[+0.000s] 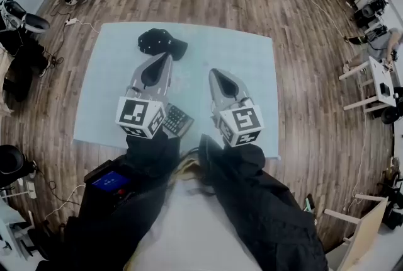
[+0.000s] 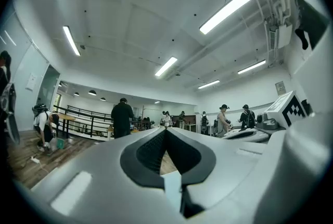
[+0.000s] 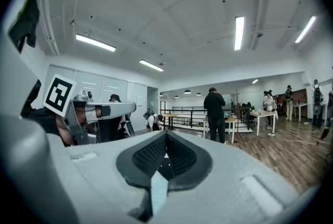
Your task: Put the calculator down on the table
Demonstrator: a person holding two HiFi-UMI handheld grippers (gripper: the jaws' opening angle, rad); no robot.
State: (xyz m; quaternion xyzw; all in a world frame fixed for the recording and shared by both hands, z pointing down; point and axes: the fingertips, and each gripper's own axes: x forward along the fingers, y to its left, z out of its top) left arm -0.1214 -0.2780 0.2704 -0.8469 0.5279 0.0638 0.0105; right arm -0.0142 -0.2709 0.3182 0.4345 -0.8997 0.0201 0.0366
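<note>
Black sleeves (image 1: 252, 200) are seen nearest the lens, each ending at a marker cube: the left cube (image 1: 140, 117) and the right cube (image 1: 241, 126). Left tongs (image 1: 165, 58) and right tongs (image 1: 214, 74) are held side by side, apart from each other, above the counter (image 1: 252, 62). Both are pointed roughly level: in each gripper view only the room, ceiling lights and distant people are framed beyond the tips, not the counter. In both gripper views the jaws are seen pressed together with nothing between them, so both tongs are closed and empty.

The calculator (image 1: 178, 120) is found lying flat on the counter, keys up, near the front edge, between the two cubes and partly hidden by the left cube. It appears to be touched by neither tongs. A black item (image 1: 161, 43), whose kind cannot be told, lies toward the far edge, past the left tongs.

The placement is judged complete: the calculator is supported by the counter alone. The closed, level tongs are judged to be held clear so that it is not disturbed.
</note>
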